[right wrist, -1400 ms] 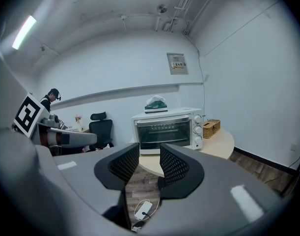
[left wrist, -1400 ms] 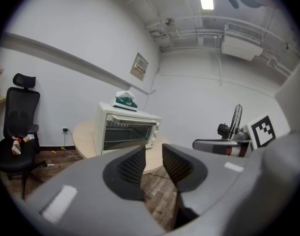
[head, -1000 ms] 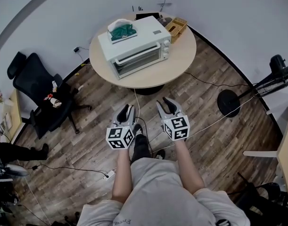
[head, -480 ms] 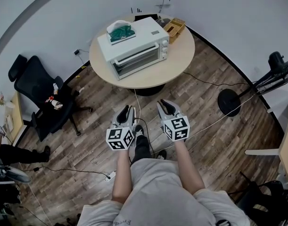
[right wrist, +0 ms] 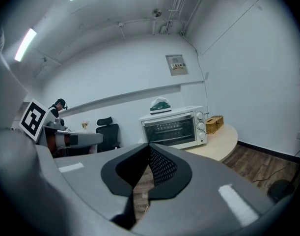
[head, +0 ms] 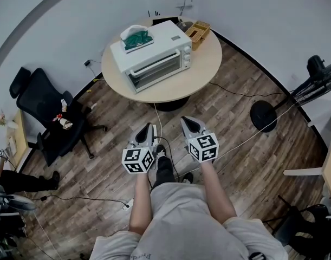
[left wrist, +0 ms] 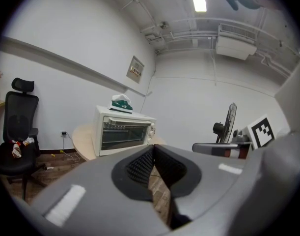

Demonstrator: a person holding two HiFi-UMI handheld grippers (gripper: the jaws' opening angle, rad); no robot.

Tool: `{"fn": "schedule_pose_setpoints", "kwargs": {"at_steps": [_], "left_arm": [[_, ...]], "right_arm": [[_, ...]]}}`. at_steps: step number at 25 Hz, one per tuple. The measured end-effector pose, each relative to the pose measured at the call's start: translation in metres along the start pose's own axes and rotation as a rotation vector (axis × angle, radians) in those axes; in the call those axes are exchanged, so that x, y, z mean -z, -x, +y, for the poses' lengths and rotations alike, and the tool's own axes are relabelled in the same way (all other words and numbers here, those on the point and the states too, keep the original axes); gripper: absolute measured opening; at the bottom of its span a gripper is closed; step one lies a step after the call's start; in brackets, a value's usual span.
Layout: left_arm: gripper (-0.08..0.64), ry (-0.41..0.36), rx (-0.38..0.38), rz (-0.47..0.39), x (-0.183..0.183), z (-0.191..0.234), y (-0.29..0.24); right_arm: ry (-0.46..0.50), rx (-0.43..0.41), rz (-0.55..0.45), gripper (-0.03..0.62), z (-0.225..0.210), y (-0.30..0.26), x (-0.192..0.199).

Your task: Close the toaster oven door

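The wood floor [head: 238,145] fills most of the head view, and the person stands in the lower middle of it, well back from everything. Above centre sits the round table [head: 208,66], pushed near the curved wall, probably to keep its cable close to the socket. A black chair [head: 43,112] stands at the left edge, clear of the path to the table.

The oven [head: 154,56] sits on the table's upper left part with its glass door [head: 157,72] turned toward the person, which suits a straight approach. From this far off the door looks upright and already shut, though a small gap would not show.

The left gripper [head: 147,128] and right gripper [head: 188,121] are held side by side just below centre, both aimed at the oven and well apart from it. Their jaws have just been closing and now meet, pads together, with only floor showing behind them. I would guess closed tips are meant as a blunt end for pushing a door.

A green-and-white thing [head: 137,37] rests on the oven's top, and a small wicker box [head: 200,31] sits at the table's upper right.
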State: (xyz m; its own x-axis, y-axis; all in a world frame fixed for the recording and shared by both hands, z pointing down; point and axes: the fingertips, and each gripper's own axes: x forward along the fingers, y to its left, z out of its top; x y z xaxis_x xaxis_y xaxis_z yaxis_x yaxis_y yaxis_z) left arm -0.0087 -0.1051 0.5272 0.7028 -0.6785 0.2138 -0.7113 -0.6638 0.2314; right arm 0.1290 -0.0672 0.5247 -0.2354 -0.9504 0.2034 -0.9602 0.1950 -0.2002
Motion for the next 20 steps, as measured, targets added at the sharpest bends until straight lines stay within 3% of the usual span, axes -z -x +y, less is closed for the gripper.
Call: {"fn": "schedule_pose_setpoints", "kwargs": {"at_steps": [20], "left_arm": [[0.058,0.003,-0.008,0.017,0.0053,-0.0018,0.0032]], "right_arm": [[0.012,0.008,0.005,0.0,0.0002,0.0047,-0.0012]]}}
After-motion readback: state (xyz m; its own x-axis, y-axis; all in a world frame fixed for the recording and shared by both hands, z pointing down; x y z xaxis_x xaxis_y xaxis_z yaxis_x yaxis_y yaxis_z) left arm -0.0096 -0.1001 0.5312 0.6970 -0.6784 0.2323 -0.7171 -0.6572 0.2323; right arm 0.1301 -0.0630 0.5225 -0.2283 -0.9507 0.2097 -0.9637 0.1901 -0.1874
